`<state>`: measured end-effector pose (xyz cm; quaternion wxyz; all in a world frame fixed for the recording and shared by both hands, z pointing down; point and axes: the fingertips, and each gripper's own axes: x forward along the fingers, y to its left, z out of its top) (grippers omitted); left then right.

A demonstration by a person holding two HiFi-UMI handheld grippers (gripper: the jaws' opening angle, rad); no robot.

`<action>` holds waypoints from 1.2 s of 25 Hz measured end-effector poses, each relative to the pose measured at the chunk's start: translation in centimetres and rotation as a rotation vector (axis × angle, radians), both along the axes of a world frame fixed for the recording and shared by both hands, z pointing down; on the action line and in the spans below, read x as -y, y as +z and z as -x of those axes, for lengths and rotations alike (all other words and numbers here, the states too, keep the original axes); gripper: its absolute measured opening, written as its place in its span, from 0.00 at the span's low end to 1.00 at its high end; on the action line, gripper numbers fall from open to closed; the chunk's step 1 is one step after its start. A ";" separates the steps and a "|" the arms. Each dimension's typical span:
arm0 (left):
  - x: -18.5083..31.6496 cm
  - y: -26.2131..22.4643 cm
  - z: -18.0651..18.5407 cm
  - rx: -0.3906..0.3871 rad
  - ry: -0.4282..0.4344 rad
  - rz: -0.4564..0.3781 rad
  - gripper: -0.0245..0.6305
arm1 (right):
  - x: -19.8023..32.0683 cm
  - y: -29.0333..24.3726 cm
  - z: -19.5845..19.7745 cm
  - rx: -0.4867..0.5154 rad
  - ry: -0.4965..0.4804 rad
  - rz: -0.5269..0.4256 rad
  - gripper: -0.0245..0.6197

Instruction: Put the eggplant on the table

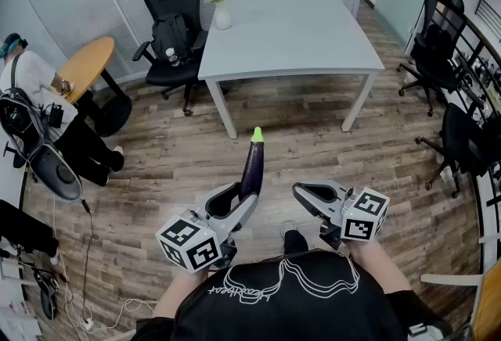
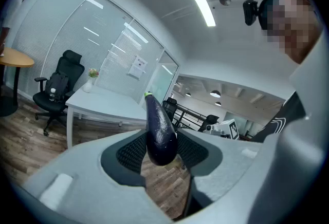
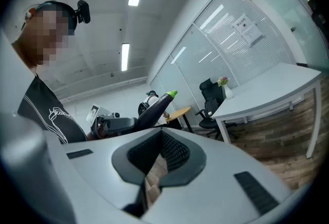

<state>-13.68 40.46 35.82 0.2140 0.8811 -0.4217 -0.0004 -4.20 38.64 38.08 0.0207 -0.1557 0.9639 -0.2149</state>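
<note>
A dark purple eggplant (image 1: pixel 252 167) with a green stem tip sticks out forward from my left gripper (image 1: pixel 244 195), which is shut on its thick end. In the left gripper view the eggplant (image 2: pixel 160 133) stands between the ribbed pads (image 2: pixel 132 152), stem end toward the white table (image 2: pixel 103 102). My right gripper (image 1: pixel 309 195) hangs beside it on the right, shut and holding nothing. From the right gripper view (image 3: pixel 162 138) the eggplant (image 3: pixel 157 106) shows at the left. The white table (image 1: pixel 290 34) stands some way ahead across the wooden floor.
A vase of flowers (image 1: pixel 221 11) stands on the table's far left corner. A black office chair (image 1: pixel 174 34) is to its left, more chairs (image 1: pixel 434 50) to the right. A round wooden table (image 1: pixel 86 66) and a seated person (image 1: pixel 23 73) are at far left.
</note>
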 end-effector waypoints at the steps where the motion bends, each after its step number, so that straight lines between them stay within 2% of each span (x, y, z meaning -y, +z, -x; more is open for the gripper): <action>1: -0.1 0.1 -0.1 0.001 0.002 0.000 0.33 | -0.2 -0.1 -0.1 0.000 0.003 -0.002 0.05; 10: -0.9 0.5 -0.7 0.001 0.021 0.006 0.33 | -1.3 0.3 -0.7 -0.008 0.022 0.006 0.05; 16: 0.5 1.2 -1.1 0.006 0.026 0.020 0.33 | 0.1 1.2 -0.7 -0.022 0.021 0.021 0.05; 23: 5.0 1.6 -3.0 0.016 0.035 0.031 0.33 | 4.7 1.8 -2.6 -0.011 0.036 0.044 0.05; 30: 11.5 1.5 -5.1 0.027 0.048 0.036 0.33 | 10.9 1.5 -4.2 0.004 0.025 0.044 0.05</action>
